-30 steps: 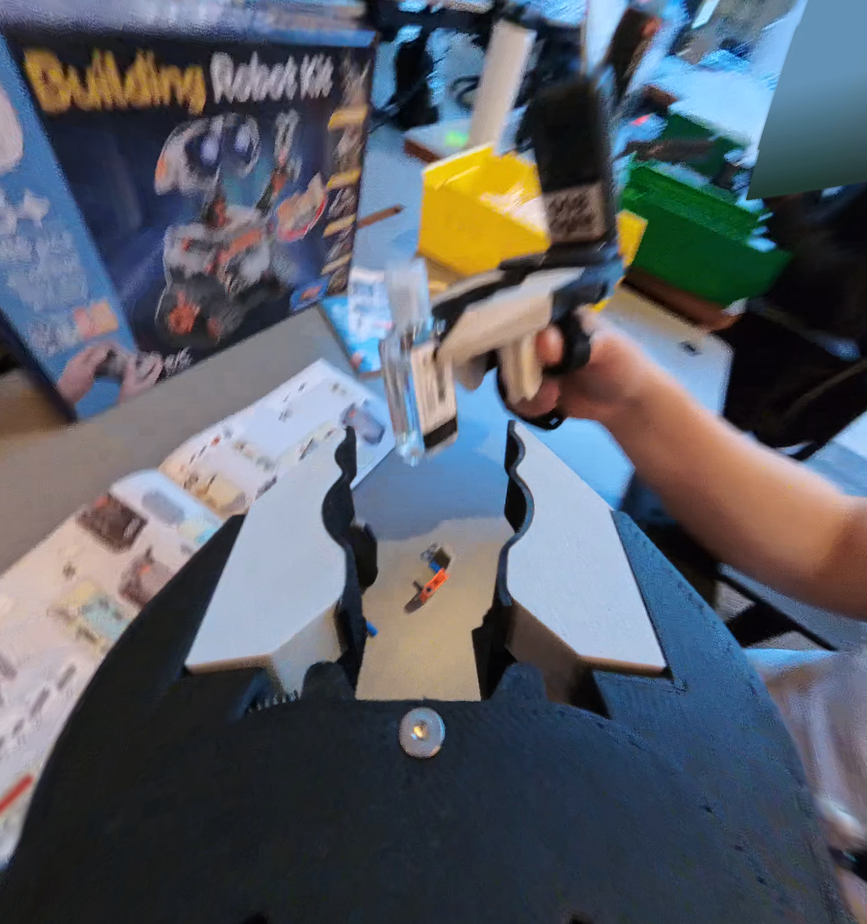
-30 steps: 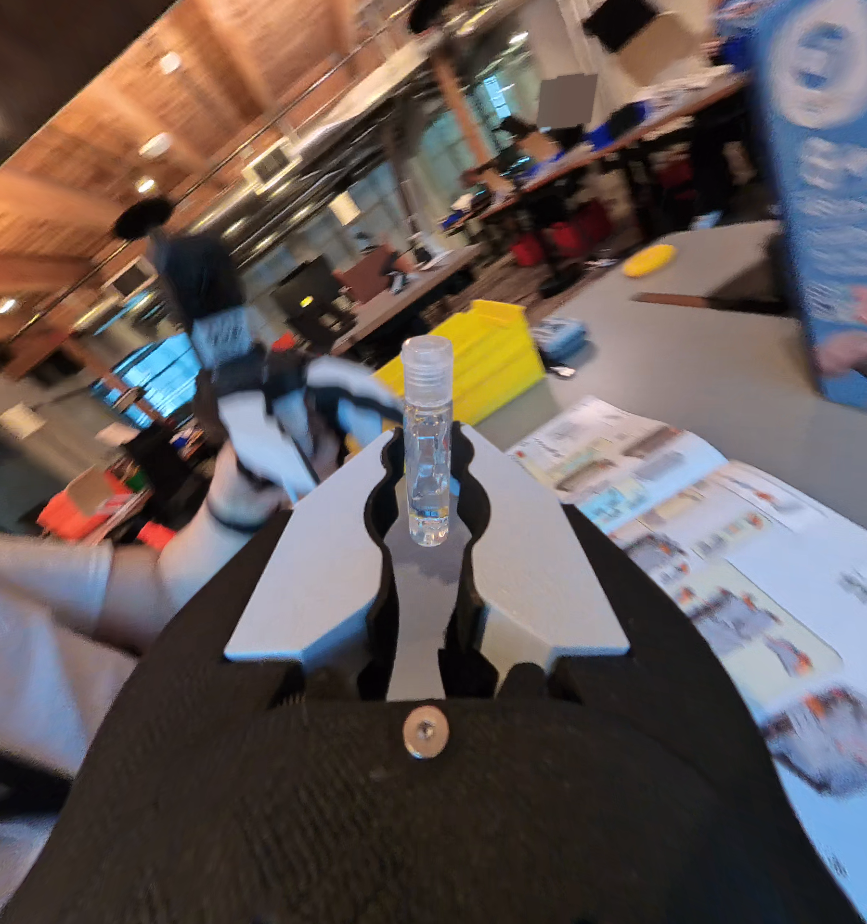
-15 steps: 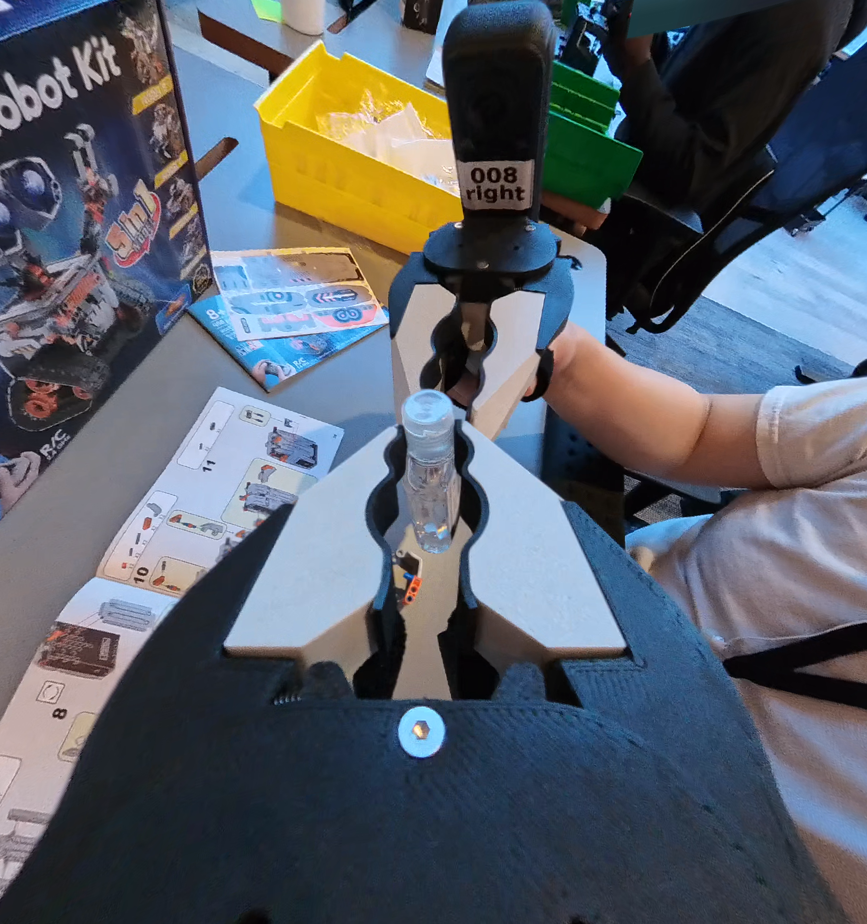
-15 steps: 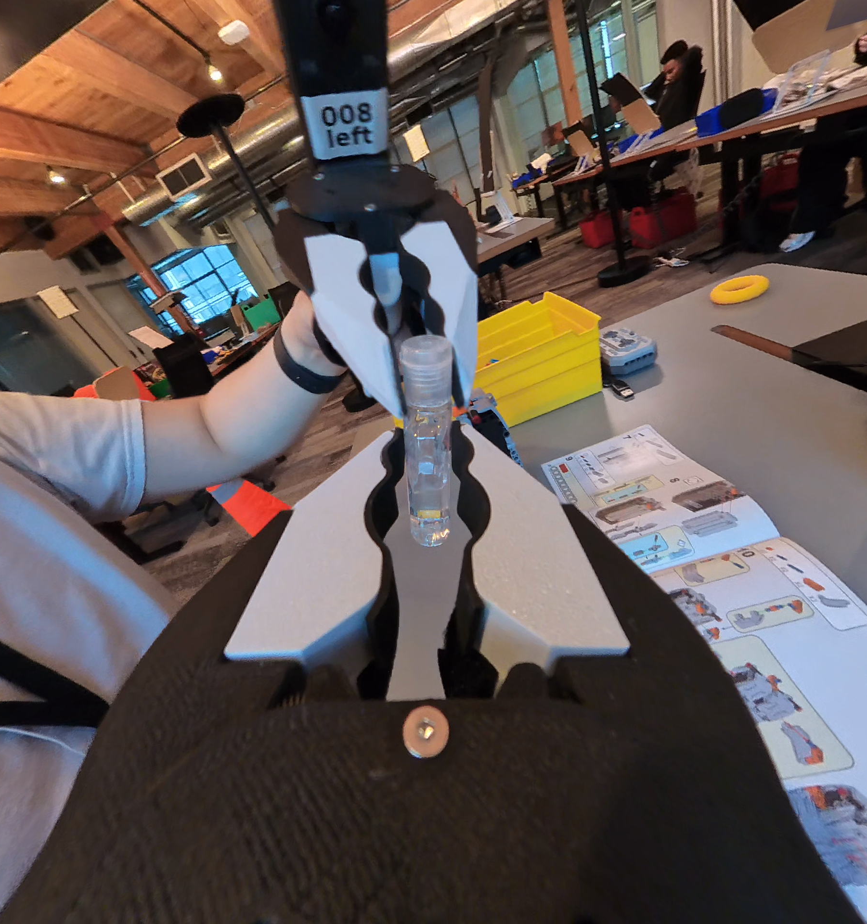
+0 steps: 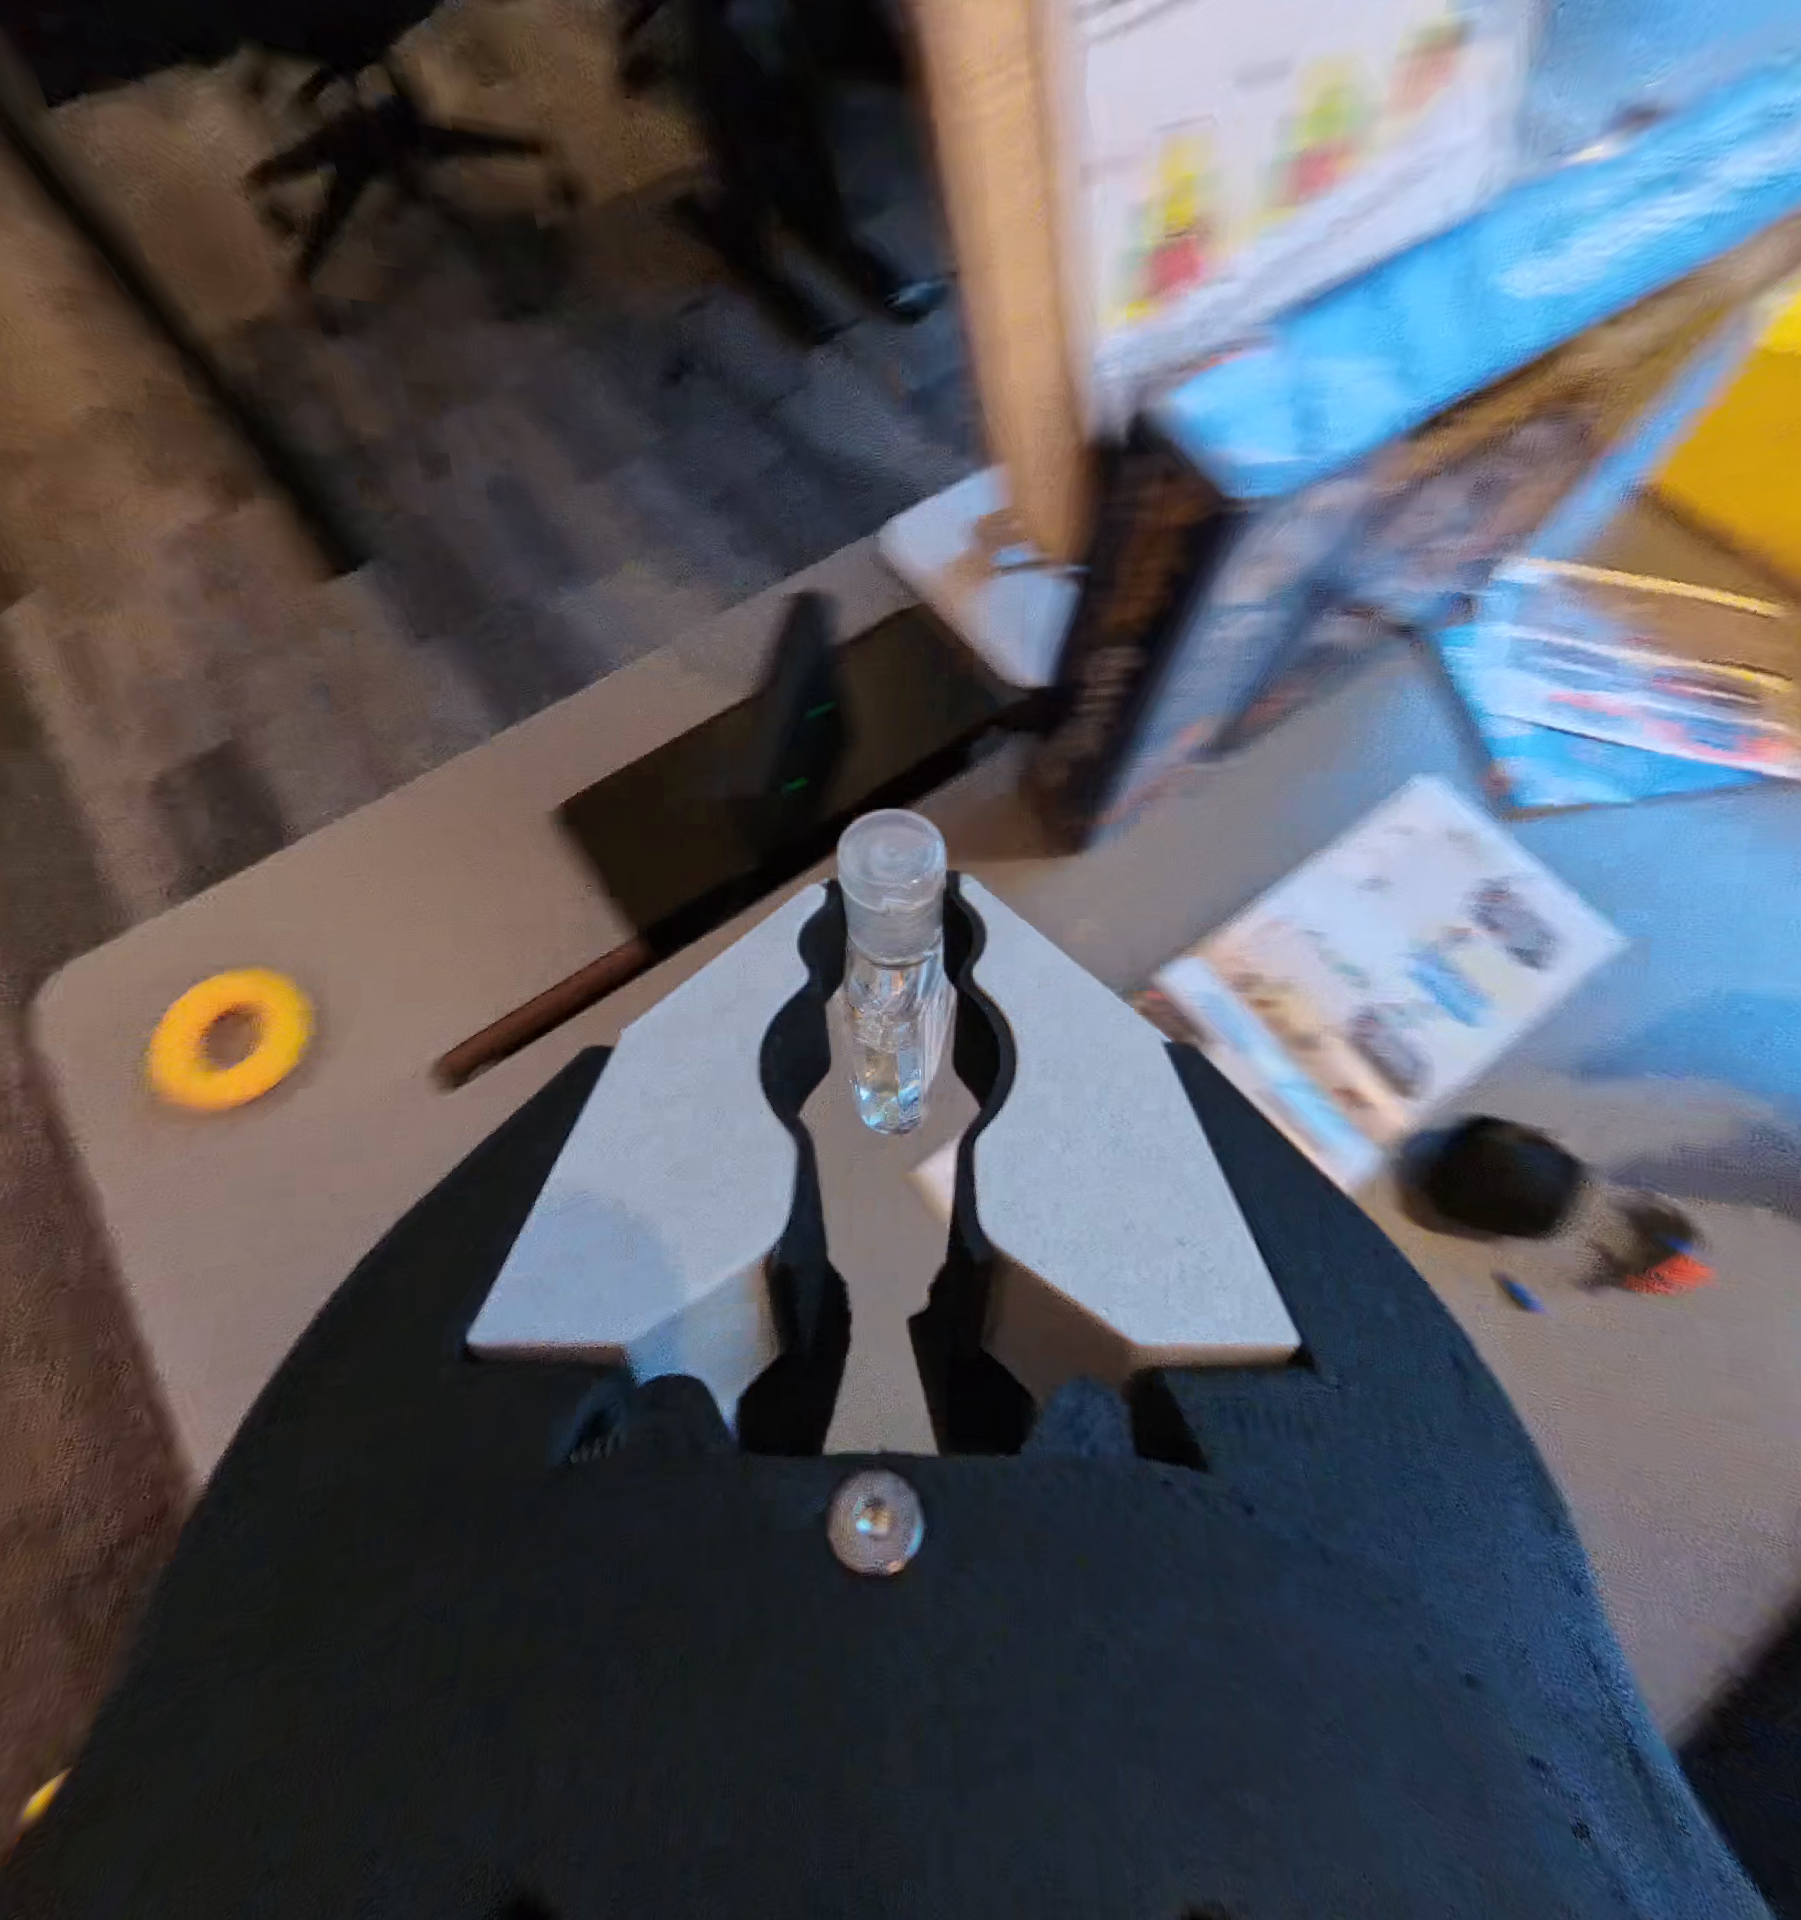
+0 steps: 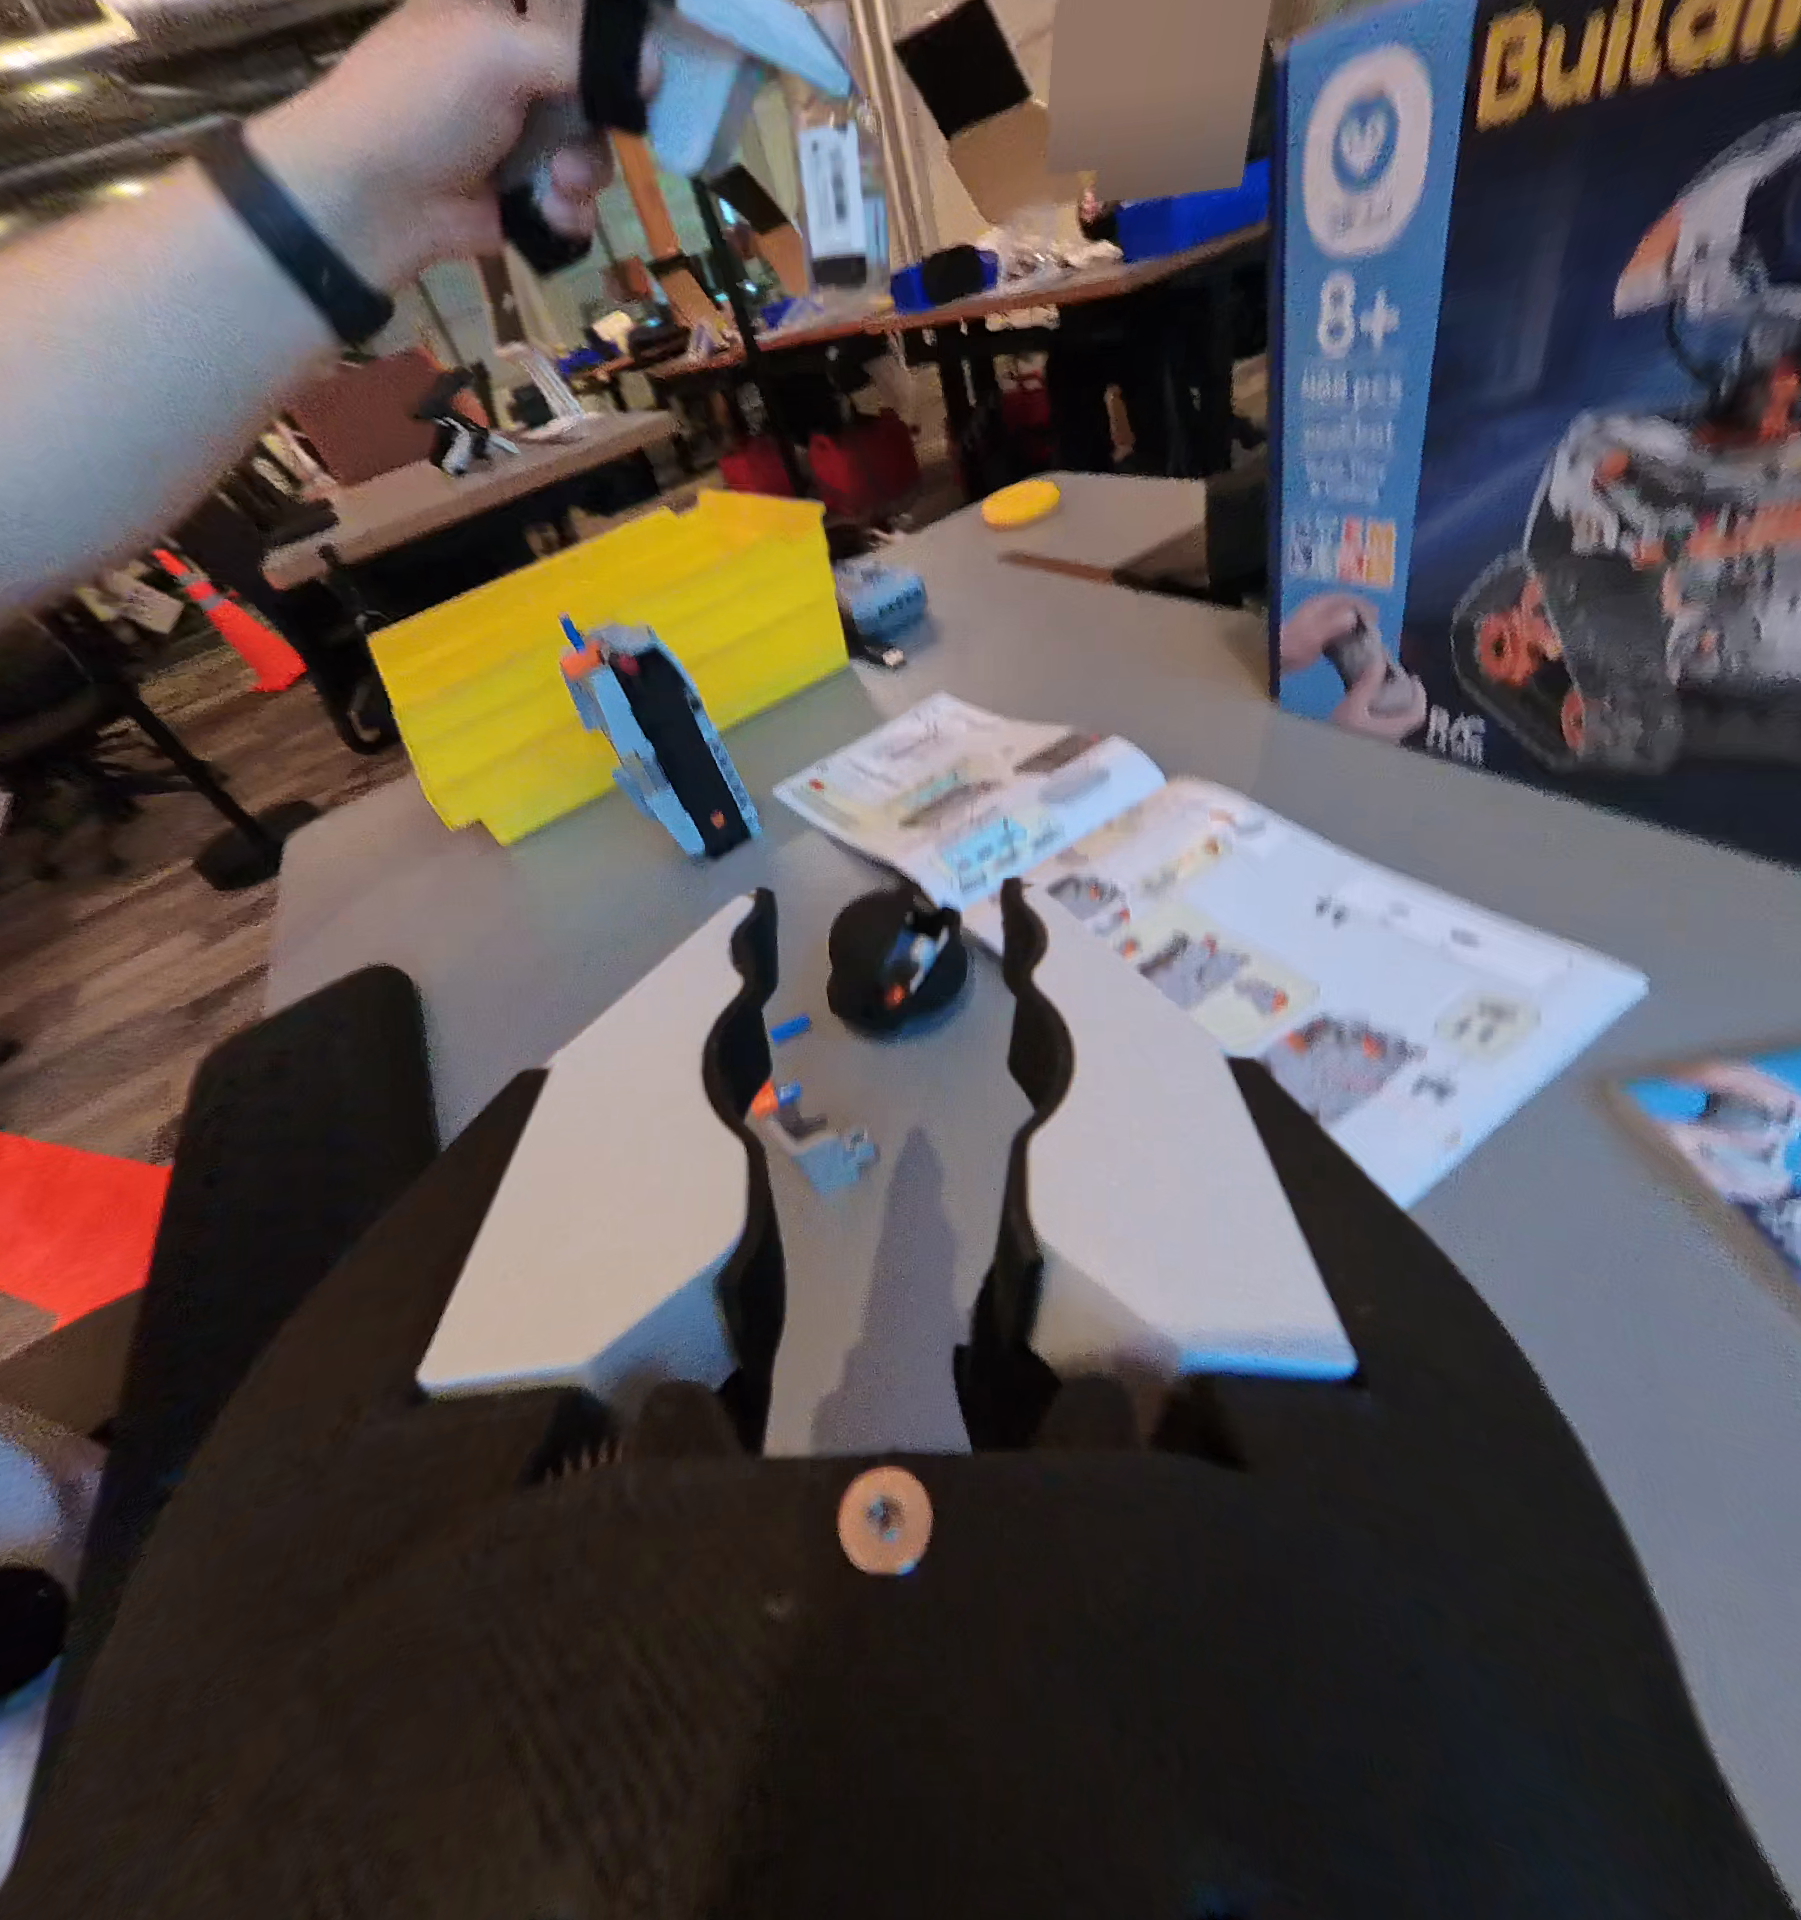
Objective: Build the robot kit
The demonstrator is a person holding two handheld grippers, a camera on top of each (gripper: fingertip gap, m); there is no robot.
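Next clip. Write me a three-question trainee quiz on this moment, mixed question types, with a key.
1. True or false: the left gripper is shut on the vial.
2. The right gripper has its jaws: A) shut on the vial B) open with nothing between them C) shut on the booklet
3. Fill in: the ring on the table is coloured ____.

Key: 1 true; 2 B; 3 yellow.
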